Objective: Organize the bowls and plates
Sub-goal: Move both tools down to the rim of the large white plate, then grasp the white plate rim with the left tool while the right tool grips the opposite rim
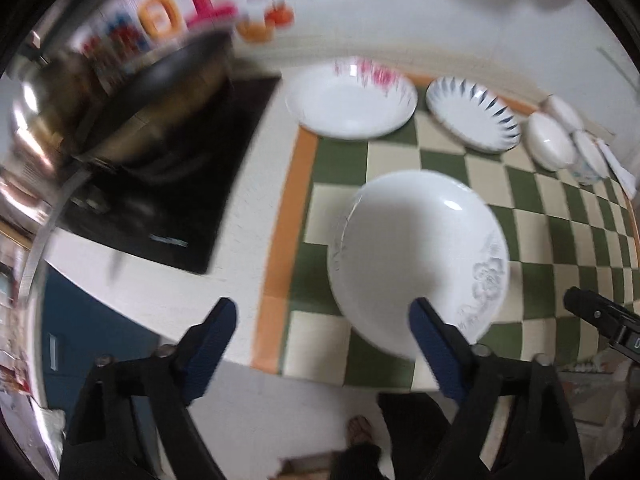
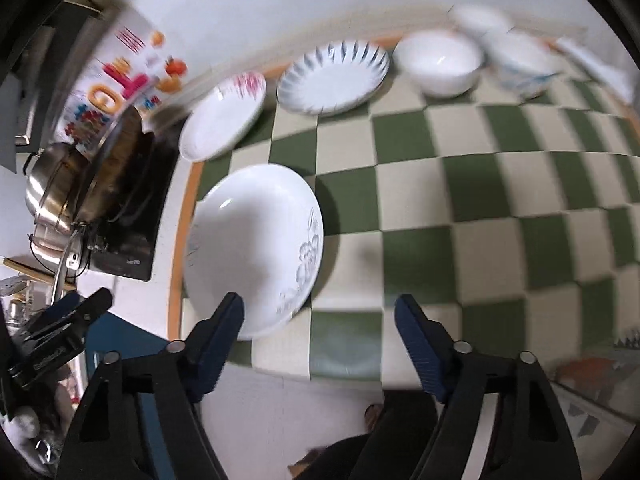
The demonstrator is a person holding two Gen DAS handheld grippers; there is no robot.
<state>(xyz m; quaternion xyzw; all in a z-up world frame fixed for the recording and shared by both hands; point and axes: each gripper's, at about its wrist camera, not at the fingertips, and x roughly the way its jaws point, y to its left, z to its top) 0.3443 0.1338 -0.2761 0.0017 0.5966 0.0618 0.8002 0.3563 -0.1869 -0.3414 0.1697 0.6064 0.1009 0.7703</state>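
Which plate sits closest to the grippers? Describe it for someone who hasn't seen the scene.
On the green-and-cream checkered mat, look at the near corner beside the black cooktop. The plate there lies alone, apart from the back row, white with a grey flower on its rim.

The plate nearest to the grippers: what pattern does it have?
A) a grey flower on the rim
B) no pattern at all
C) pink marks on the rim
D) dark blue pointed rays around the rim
A: the nearest plate carries a grey flower drawing on its rim, lying on the checkered mat.
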